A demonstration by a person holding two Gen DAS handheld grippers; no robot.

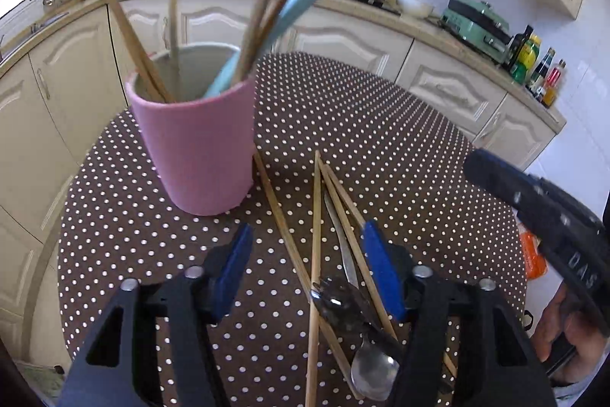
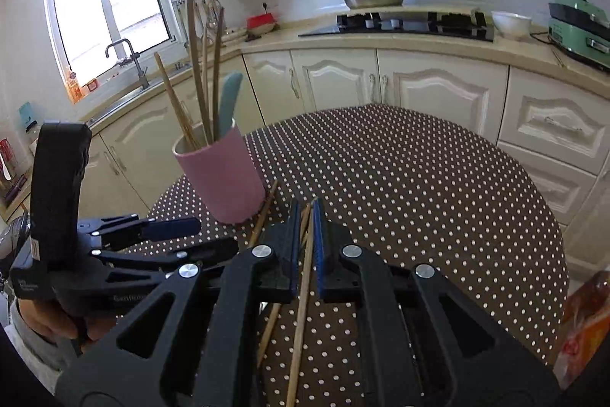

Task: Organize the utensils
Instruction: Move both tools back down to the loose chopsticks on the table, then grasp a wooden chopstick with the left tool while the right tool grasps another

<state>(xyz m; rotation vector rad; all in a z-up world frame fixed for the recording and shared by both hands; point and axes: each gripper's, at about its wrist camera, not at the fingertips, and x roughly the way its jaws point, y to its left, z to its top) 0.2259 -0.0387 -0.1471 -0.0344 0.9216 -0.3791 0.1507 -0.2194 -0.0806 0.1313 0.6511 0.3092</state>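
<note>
Chopsticks [image 1: 316, 216] and a spoon [image 1: 373, 369] lie loose beside the pink cup [image 1: 198, 147], awaiting sorting. Left gripper [image 1: 309, 254] straddles them, fingers apart; right gripper [image 2: 305, 239] is clamped on one chopstick [image 2: 303, 292].

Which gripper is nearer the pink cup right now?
Left. The left gripper hangs open just in front of the pink cup, over loose chopsticks. The right gripper sits farther off to the cup's side, shut on a chopstick.
</note>
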